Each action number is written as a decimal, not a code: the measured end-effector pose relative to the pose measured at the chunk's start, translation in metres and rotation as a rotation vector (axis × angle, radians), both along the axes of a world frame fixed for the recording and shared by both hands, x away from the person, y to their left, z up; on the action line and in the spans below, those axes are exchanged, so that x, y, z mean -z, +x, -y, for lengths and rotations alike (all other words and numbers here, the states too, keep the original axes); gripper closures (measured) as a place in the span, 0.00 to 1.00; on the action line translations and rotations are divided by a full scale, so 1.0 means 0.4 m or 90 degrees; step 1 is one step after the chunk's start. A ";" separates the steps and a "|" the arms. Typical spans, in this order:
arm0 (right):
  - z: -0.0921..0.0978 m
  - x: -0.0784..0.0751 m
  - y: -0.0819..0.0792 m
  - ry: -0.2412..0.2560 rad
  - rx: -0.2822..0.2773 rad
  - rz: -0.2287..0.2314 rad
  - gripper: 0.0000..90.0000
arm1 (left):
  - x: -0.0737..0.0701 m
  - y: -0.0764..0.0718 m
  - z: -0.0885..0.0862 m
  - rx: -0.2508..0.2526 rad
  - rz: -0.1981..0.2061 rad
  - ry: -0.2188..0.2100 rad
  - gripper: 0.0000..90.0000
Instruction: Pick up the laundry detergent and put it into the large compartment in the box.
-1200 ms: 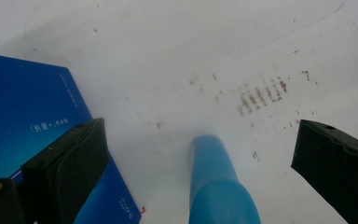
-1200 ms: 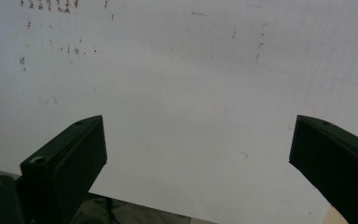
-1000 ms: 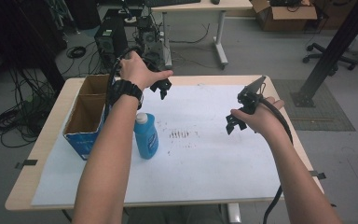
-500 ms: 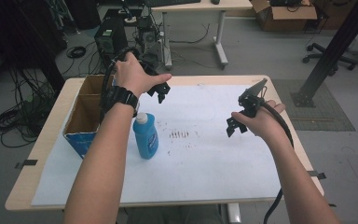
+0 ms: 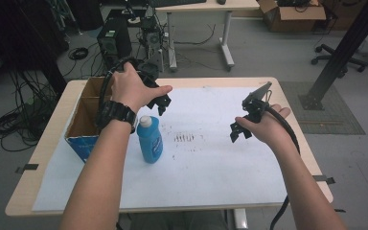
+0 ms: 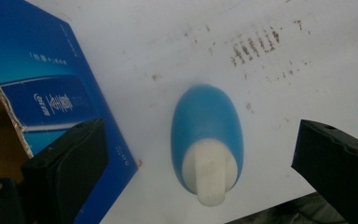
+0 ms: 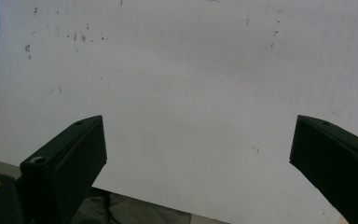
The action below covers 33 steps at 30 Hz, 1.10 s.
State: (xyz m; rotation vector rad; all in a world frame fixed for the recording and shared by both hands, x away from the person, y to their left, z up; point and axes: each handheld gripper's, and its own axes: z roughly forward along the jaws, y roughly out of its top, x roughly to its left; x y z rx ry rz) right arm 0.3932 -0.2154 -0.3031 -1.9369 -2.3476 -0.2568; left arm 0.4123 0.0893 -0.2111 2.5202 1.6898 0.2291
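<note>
A blue bottle (image 5: 149, 139) with a white cap stands upright on the white paper, just right of an open cardboard box (image 5: 84, 120) with blue sides. My left gripper (image 5: 161, 101) hovers above and just behind the bottle, open and pointing down. In the left gripper view the bottle (image 6: 207, 135) is seen from above between the wide jaws of my left gripper (image 6: 198, 135), with the box (image 6: 51, 93) at the left. My right gripper (image 5: 237, 132) hangs open over bare paper at the right. The right gripper view has my right gripper (image 7: 198, 123) with nothing between its jaws.
White paper (image 5: 206, 167) covers most of the wooden table (image 5: 43, 158). Dark smudges (image 5: 184, 138) mark the paper right of the bottle. Beyond the table stand a computer tower (image 5: 112, 43), cables, another desk and a black post (image 5: 340, 52).
My left gripper has come a little nearer and lower, toward the bottle's top. The right gripper has barely shifted. The bottle and box have stayed put.
</note>
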 end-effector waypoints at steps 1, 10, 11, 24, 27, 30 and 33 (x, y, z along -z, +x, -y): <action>0.000 0.000 0.000 0.000 0.000 0.000 0.04 | 0.002 -0.004 0.000 0.001 0.000 0.001 0.04; -0.009 0.007 -0.005 0.002 -0.009 0.003 0.04 | 0.026 -0.022 -0.006 0.003 -0.010 -0.003 0.04; -0.009 0.007 -0.006 0.002 -0.009 0.003 0.04 | 0.029 -0.023 -0.007 0.001 -0.010 -0.003 0.04; -0.016 0.021 -0.008 0.002 -0.008 -0.001 0.04 | 0.073 -0.032 -0.007 0.003 -0.023 -0.006 0.04; -0.017 0.025 -0.008 0.000 -0.012 -0.002 0.04 | 0.088 -0.032 -0.005 0.005 -0.028 -0.006 0.04; -0.019 0.030 -0.009 0.001 -0.013 -0.004 0.04 | 0.100 -0.033 -0.004 0.004 -0.031 -0.006 0.04; -0.019 0.033 -0.009 0.001 -0.015 -0.005 0.04 | 0.112 -0.034 -0.004 0.008 -0.038 -0.003 0.04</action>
